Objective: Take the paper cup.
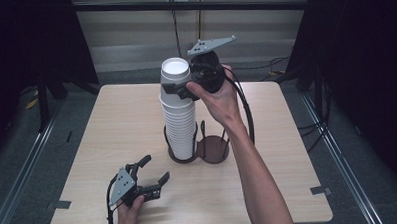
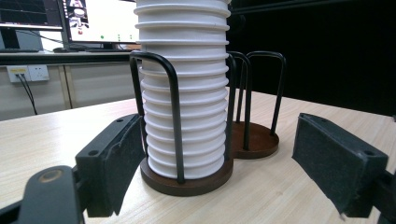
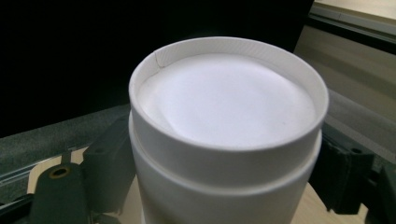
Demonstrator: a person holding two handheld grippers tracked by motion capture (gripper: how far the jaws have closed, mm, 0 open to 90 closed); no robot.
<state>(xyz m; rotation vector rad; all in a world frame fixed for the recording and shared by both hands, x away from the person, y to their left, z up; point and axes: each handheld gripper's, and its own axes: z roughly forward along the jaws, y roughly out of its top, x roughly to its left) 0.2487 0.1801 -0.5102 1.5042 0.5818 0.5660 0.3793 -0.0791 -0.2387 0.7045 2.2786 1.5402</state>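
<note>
Atop the cup stack (image 1: pixel 179 112), right gripper (image 1: pixel 181 88) fingers clasp the top cup (image 3: pixel 224 121); left gripper (image 1: pixel 149 172) gapes empty

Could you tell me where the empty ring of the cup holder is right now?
In the high view, the empty ring sits near the table's middle, just right of the ring holding the stack of white cups.

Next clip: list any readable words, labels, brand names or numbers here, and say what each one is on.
No text can be read.
Monitor screens behind the table: windows and small marks, too blurred to read.
Stack of white paper cups: plain, no print.
Wire cup rack: no label.
Left hand-held gripper and right hand-held gripper: no visible markings.
</note>
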